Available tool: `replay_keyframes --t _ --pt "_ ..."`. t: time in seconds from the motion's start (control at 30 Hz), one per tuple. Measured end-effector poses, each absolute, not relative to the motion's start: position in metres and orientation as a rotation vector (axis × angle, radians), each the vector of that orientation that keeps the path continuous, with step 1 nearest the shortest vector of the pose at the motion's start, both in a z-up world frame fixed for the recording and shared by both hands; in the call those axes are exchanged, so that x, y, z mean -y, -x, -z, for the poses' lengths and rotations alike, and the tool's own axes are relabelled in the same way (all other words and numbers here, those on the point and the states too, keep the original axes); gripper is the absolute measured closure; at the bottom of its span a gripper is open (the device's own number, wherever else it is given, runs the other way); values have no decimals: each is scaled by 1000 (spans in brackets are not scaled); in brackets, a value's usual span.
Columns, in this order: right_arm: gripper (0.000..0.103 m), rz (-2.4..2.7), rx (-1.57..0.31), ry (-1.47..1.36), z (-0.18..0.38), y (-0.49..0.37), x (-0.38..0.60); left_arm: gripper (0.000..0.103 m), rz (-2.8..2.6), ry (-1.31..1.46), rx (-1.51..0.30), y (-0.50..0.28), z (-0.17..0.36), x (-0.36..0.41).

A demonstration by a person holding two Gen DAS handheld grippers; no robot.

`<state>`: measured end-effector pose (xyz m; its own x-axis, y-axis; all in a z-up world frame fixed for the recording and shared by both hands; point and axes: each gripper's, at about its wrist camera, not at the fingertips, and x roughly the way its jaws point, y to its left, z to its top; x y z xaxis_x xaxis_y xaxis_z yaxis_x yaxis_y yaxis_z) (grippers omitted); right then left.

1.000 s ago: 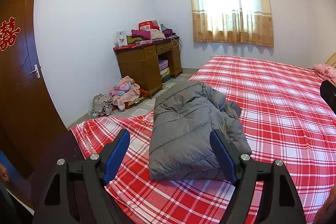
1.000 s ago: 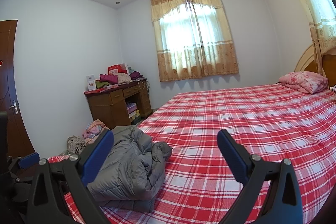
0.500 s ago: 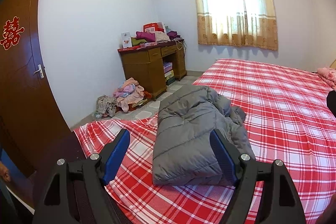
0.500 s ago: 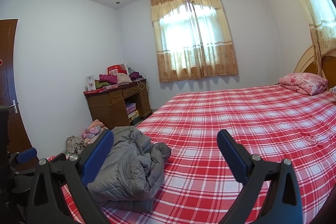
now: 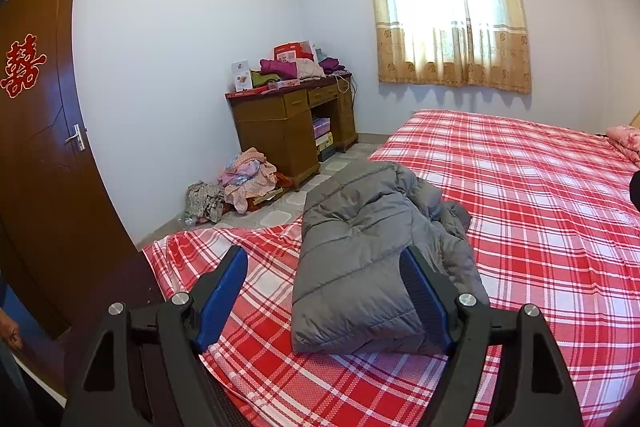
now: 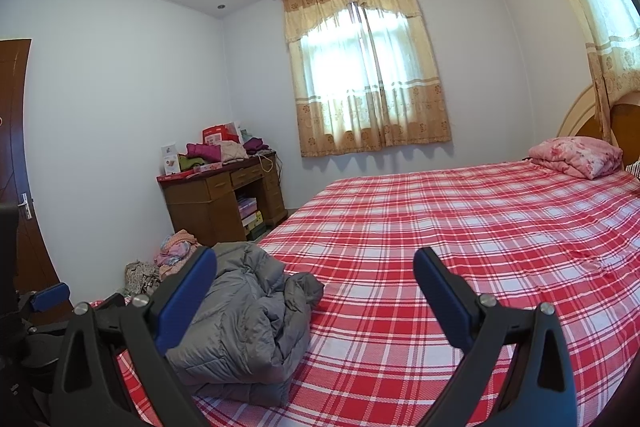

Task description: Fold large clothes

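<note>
**Resting Over a Folded Jacket at the Foot of the Bed**

Spreading across most of both views is the wide bed with a red-and-white plaid sheet (image 5: 520, 187), which carries the task's garment: a grey quilted puffer jacket (image 5: 372, 247), folded into a thick bundle near the bed's foot corner. In the left wrist view it sits at about six o'clock from the frame's centre; in the right wrist view it lies at about eight o'clock.

Beyond it, at about eleven o'clock in the left view, stands a brown wooden desk piled with clothes and boxes (image 5: 292, 119), with a heap of loose pastel clothing on the floor (image 5: 248, 175) before it. A brown wooden door (image 5: 40, 155) fills the nine o'clock edge.

The left gripper (image 5: 324, 291) hangs with its blue-padded jaws wide and empty, the jacket seen behind them but not pinched. The right gripper (image 6: 316, 291) likewise stands wide over bare sheet, holding nothing.

The fold looks finished, or nearly so. The likely risk is springback: puffy fill may push the layers open, and the rumpled sleeve or hood at the bundle's far side could slide out if a jaw snags it.

The door bears a red paper "囍" cut-out (image 5: 22, 67). Box labels on the desk are too small to read.
</note>
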<state>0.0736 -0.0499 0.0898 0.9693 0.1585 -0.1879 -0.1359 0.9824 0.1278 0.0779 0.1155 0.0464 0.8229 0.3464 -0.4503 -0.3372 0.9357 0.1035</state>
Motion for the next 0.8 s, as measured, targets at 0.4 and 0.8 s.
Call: replay_keyframes --t 0.4,0.8 --pt "2 -141 -201 -109 -88 -73 50 24 -308 58 -511 -87 -42 -129" --pt "2 -113 -246 -117 -79 -80 51 24 -347 58 -521 -97 -35 -138"
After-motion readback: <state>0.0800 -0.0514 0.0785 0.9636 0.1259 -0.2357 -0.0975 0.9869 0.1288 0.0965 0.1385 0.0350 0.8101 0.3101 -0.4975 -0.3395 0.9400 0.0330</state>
